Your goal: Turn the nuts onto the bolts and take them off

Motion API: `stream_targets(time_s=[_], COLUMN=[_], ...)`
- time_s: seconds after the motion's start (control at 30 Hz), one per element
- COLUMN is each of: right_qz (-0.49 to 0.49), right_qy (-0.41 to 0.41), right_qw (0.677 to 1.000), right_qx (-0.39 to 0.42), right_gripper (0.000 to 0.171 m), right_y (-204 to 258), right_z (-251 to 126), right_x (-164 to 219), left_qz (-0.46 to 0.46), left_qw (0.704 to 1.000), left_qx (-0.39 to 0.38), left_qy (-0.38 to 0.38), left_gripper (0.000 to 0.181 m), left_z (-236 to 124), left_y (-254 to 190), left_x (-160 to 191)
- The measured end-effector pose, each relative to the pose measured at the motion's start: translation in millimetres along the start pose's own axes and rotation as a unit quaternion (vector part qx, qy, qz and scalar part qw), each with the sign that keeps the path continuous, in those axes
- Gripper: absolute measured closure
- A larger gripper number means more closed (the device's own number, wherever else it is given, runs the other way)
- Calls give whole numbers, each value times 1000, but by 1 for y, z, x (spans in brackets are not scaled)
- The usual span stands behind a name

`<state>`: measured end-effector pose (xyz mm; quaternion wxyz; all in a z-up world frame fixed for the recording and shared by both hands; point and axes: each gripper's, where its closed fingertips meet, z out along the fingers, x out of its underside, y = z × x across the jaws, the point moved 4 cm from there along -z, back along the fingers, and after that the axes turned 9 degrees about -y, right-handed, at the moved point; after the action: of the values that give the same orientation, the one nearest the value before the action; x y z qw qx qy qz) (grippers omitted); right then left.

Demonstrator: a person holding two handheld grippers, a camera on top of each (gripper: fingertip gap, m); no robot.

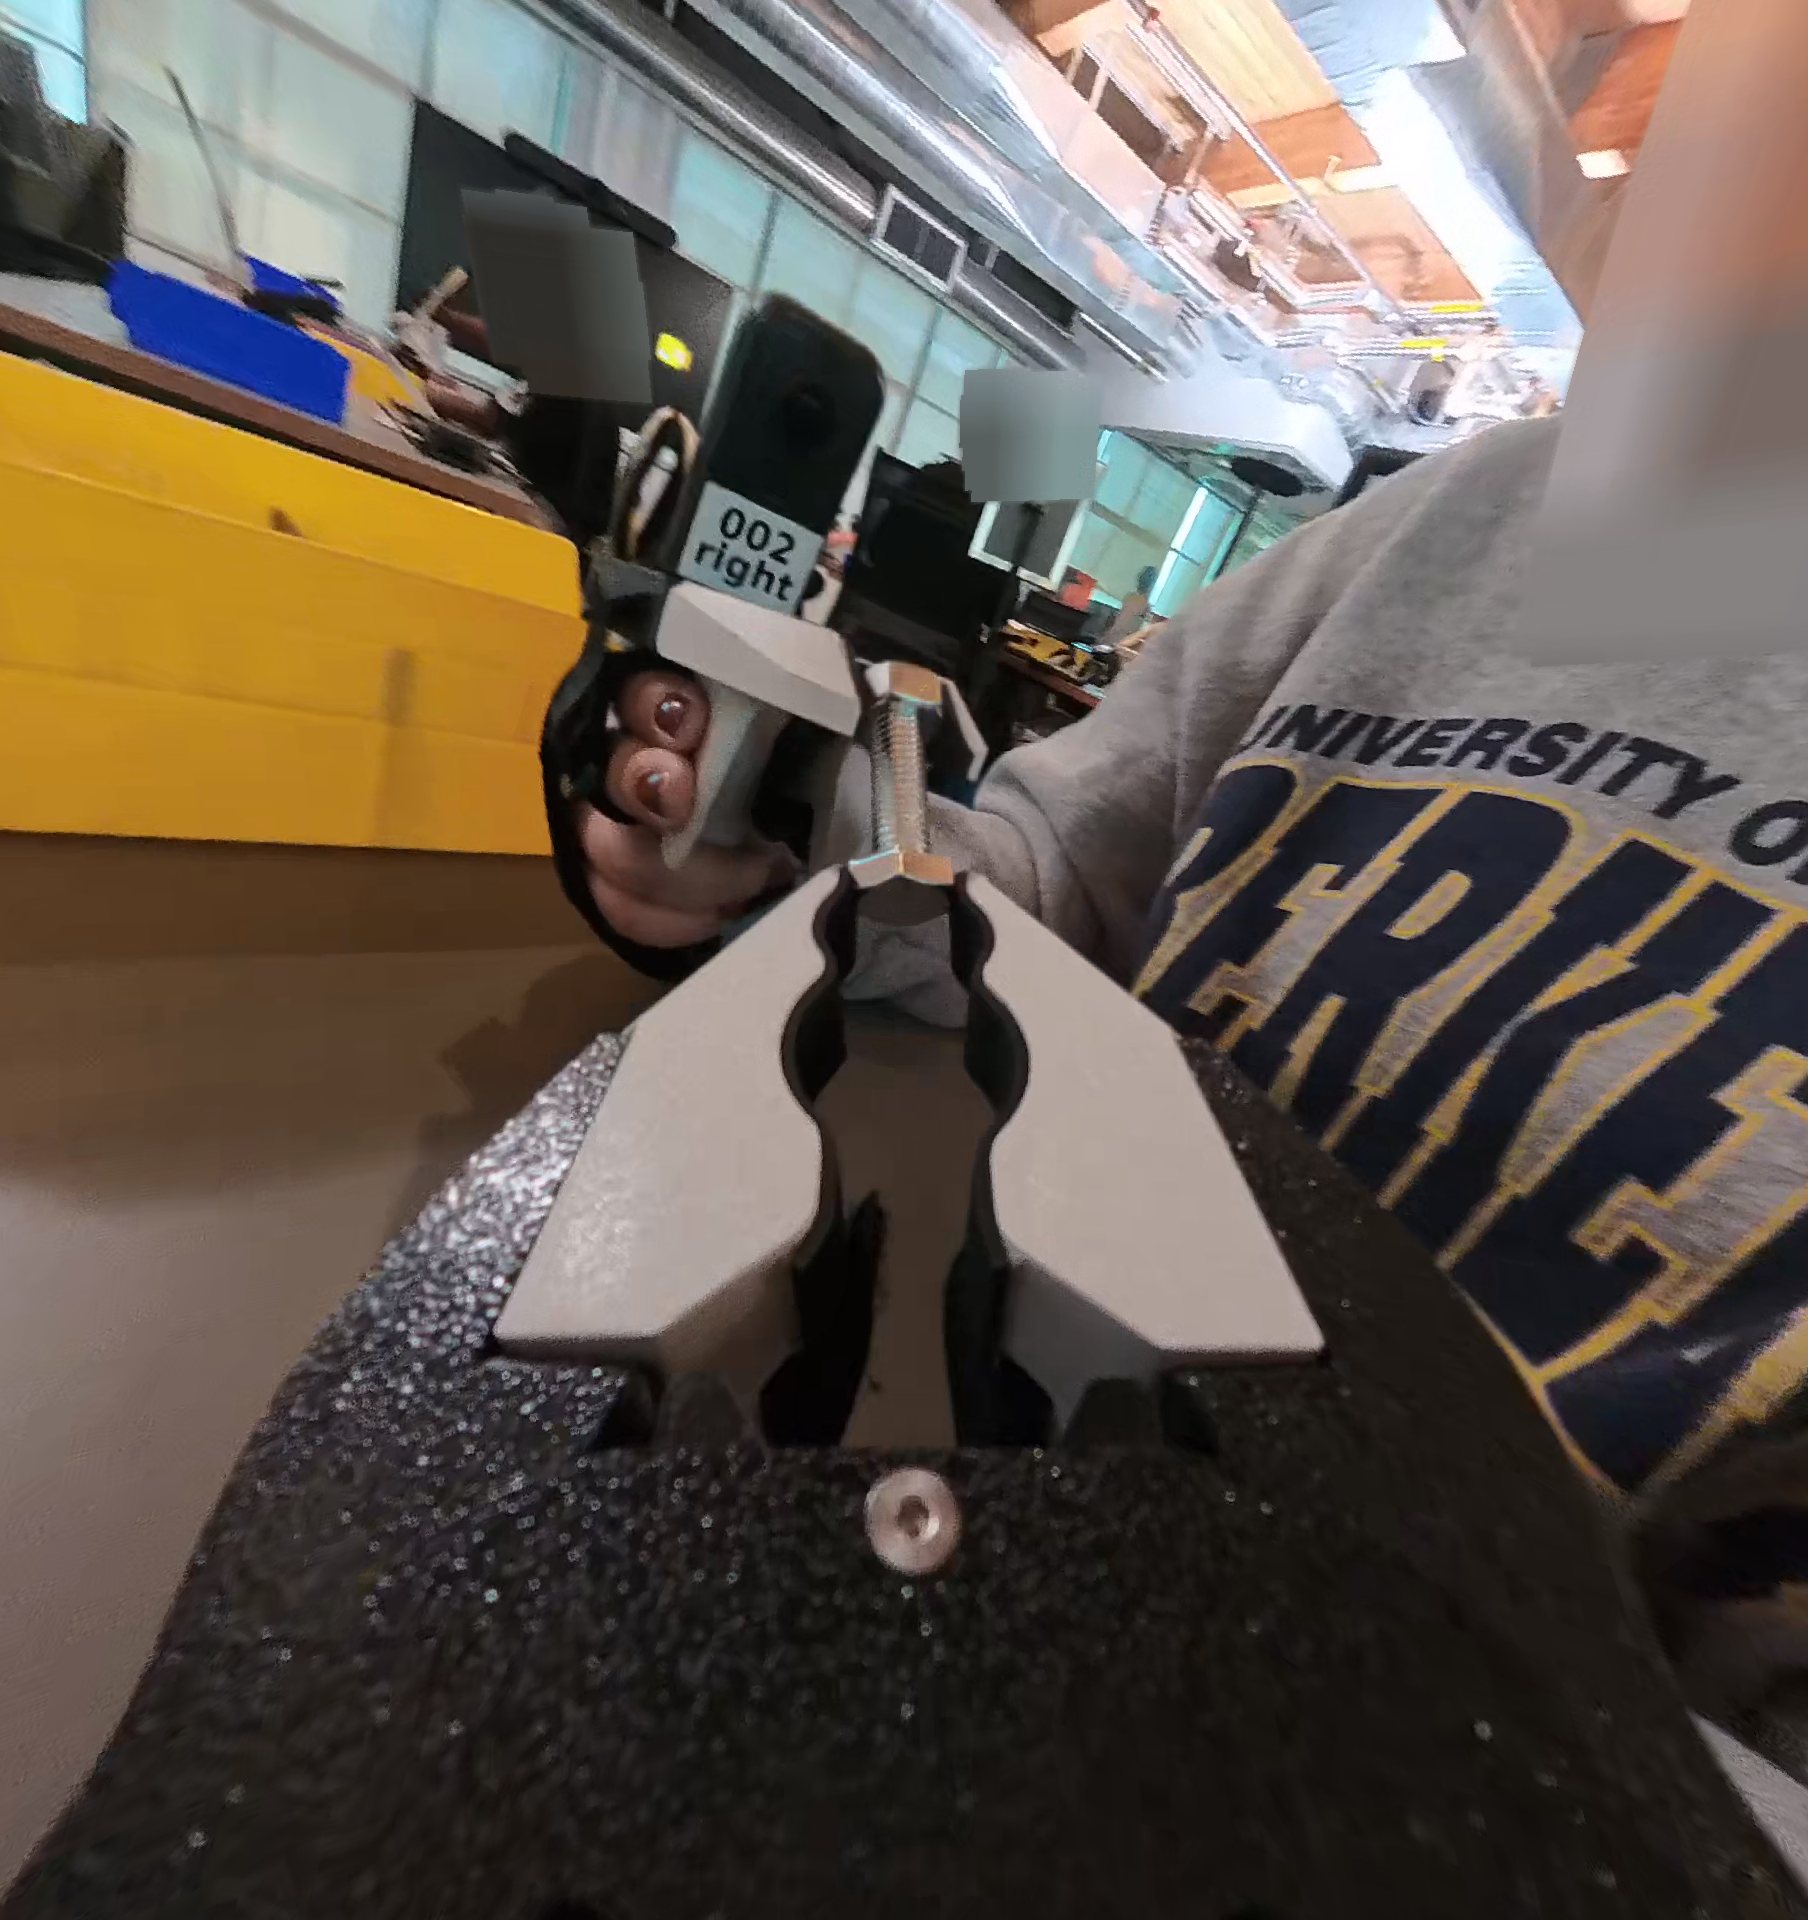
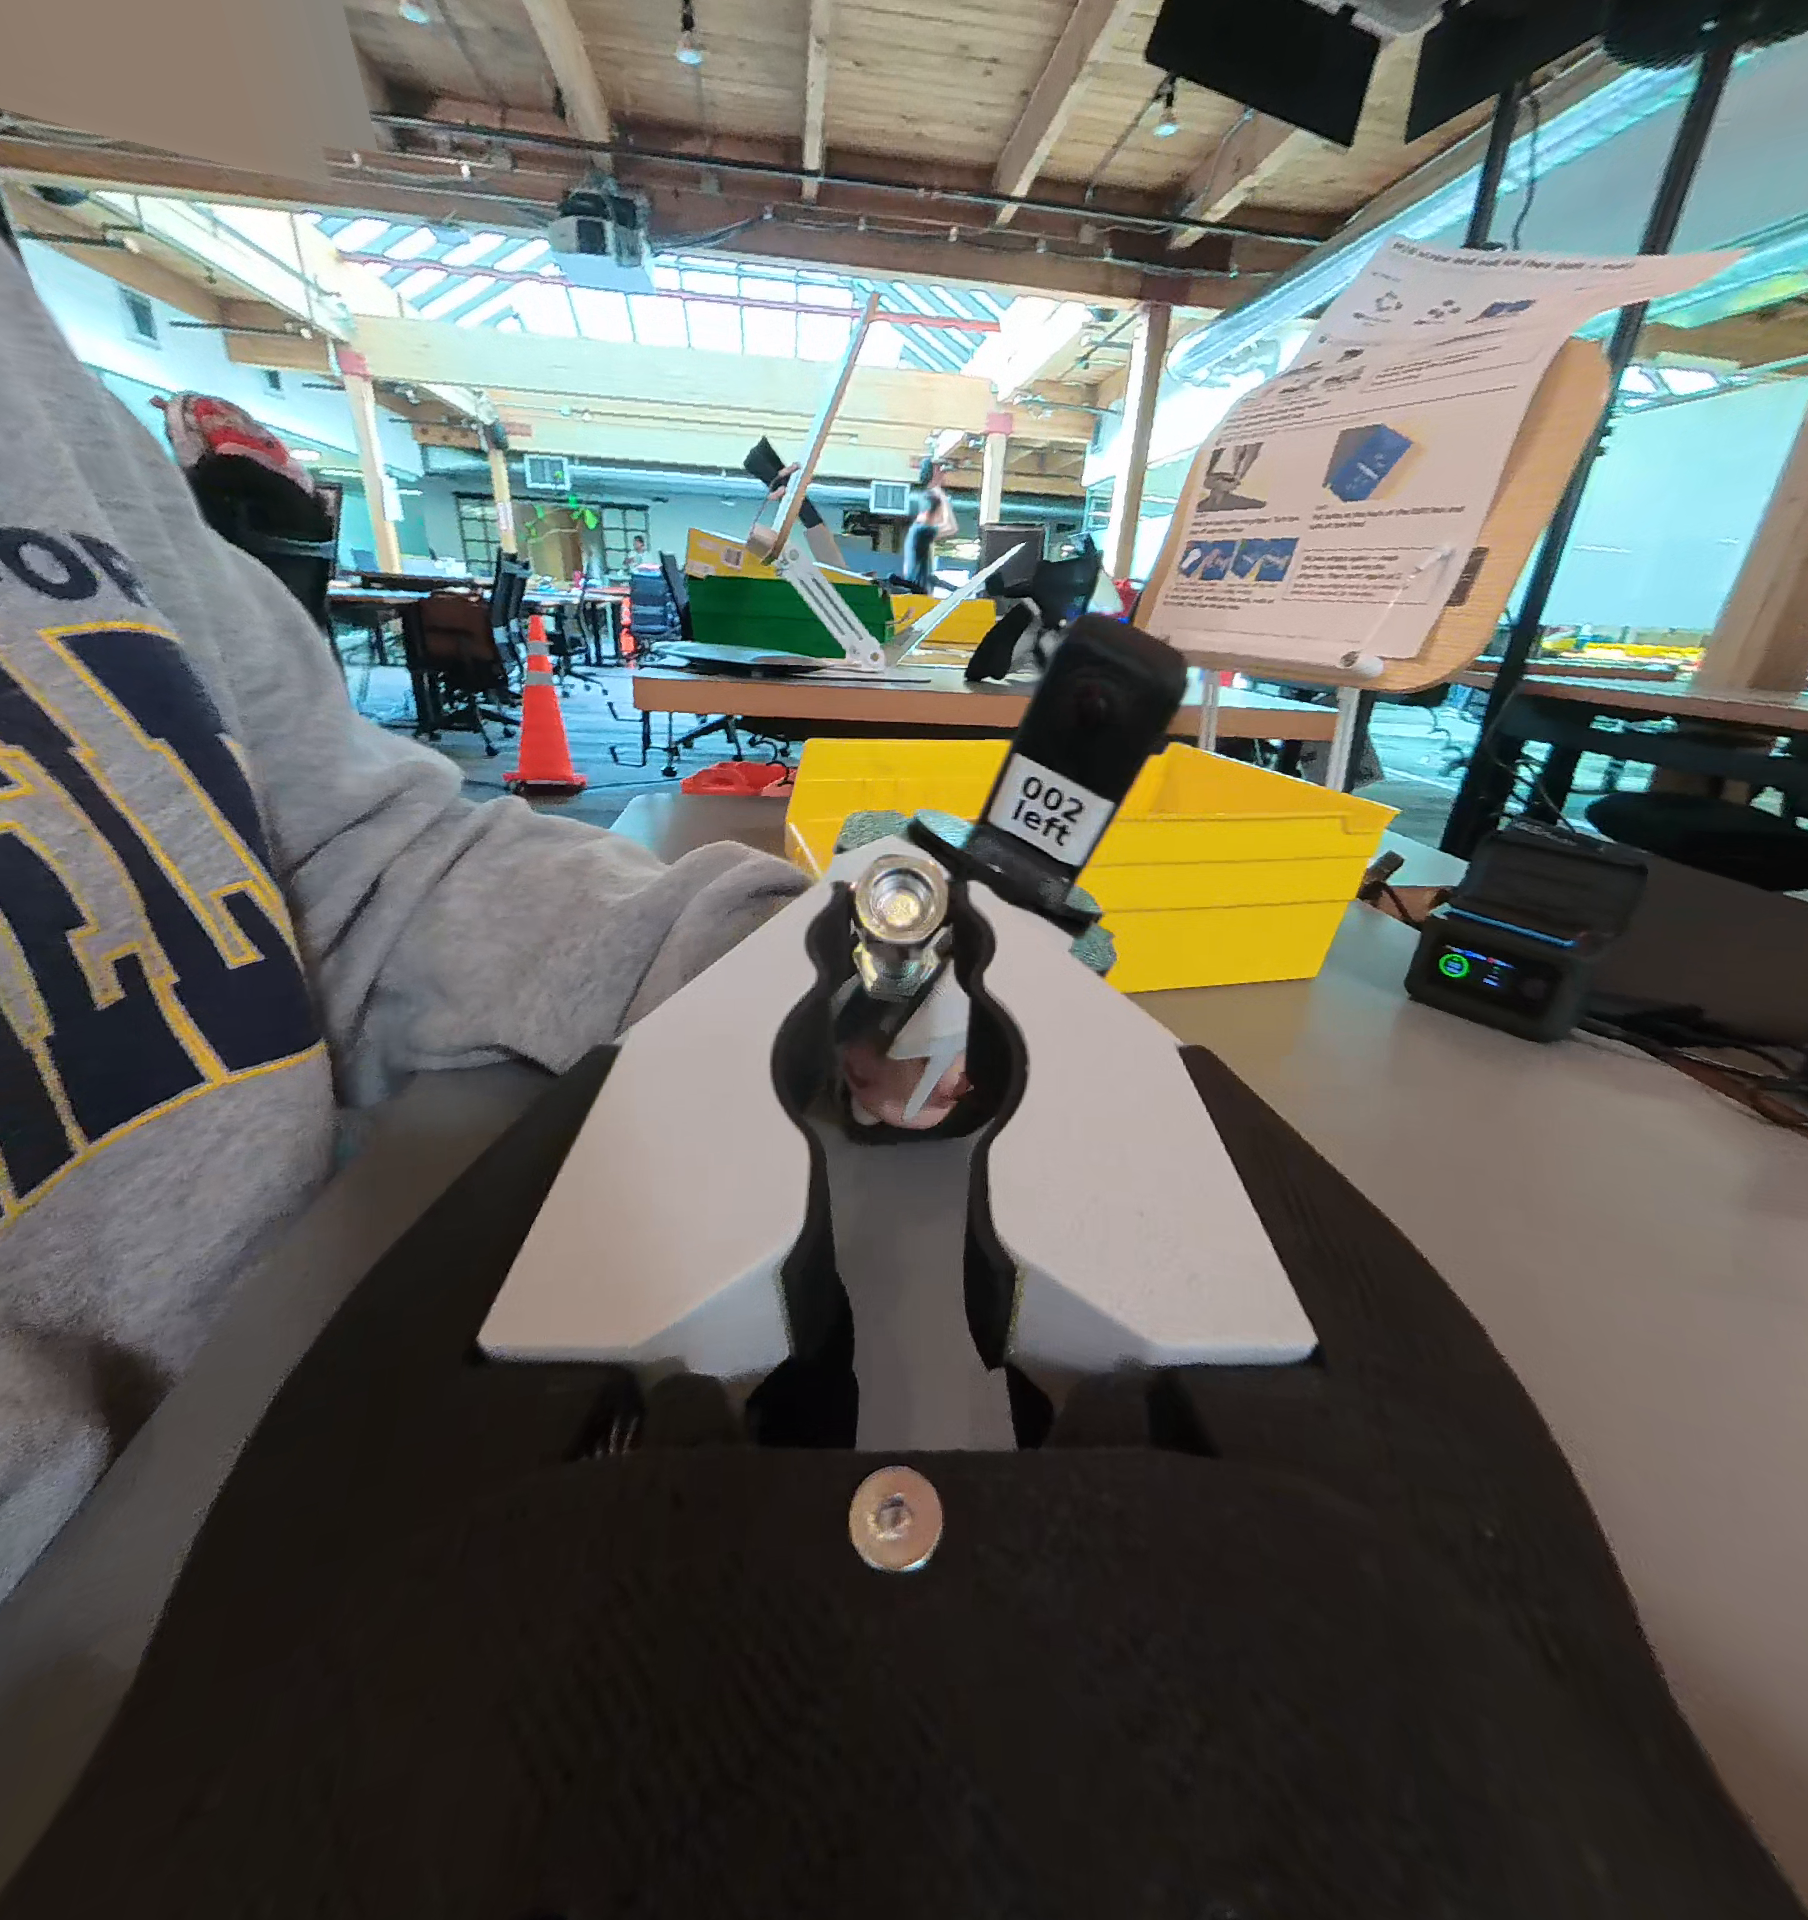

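Left wrist view shows a shiny silver steel bolt with a threaded shank (image 1: 898,767) held in the air between the two claws, standing nearly upright. A silver hexagonal piece (image 1: 898,868) at the shank's lower end, nut or head I cannot tell, is clamped between the grey tips of the left claw (image 1: 898,883). The hexagonal piece at the upper end sits at the tips of the right claw (image 1: 858,707), held farther off by a hand (image 1: 640,821) in a black fingerless glove. In the right wrist view the same bolt (image 2: 900,920) is seen end-on, and the right claw (image 2: 900,914) is closed on its near end, with the left claw (image 2: 915,1023) gripping from beyond. Behind lie a grey sweatshirt sleeve (image 2: 484,935), a pale tan surface (image 2: 1502,1195), a yellow plastic bin (image 2: 1222,862), a small black device with a lit screen (image 2: 1502,961) and a printed instruction sheet on a wooden stand (image 2: 1367,488).
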<state>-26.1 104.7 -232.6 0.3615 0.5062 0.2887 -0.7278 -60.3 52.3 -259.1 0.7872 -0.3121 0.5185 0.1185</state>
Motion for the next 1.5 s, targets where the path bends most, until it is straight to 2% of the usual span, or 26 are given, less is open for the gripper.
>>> stream_targets(time_s=[0.2, 0.43, 0.67, 0.8, 0.9, 1.03, 1.27, 1.5], right_qz=[28, 26, 36, 48, 53, 61, 72, 89], right_qy=[-43, -53, -70, -107, -118, -114, -111, -124], right_qw=[998, 997, 995, 989, 984, 984, 982, 979], right_qx=[21, 43, 65, 88, 121, 123, 134, 133], right_gripper=[153, 152, 138, 130, 128, 129, 131, 129], right_y=[-5, -8, -14, -19, -27, -27, -32, -31], right_z=[4, 4, 3, 1, 3, 10, 2, 12], right_x=[-1, -1, -4, -12, -13, -9, -7, -5], left_qz=[36, 42, 49, 79, 103, 121, 99, 159], left_qw=[999, 998, 997, 993, 988, 986, 982, 973], left_qx=[-30, -41, -47, -88, -109, -117, -99, -154], left_qy=[-19, -24, -22, -28, -27, -19, -126, -70], left_gripper=[165, 166, 166, 166, 166, 165, 166, 166], left_z=[-1, -3, -2, -3, -2, 0, -19, -12], left_y=[1, 4, 5, 12, 15, 15, 11, 18], left_x=[-4, -5, -5, -7, -8, -6, -29, -21])
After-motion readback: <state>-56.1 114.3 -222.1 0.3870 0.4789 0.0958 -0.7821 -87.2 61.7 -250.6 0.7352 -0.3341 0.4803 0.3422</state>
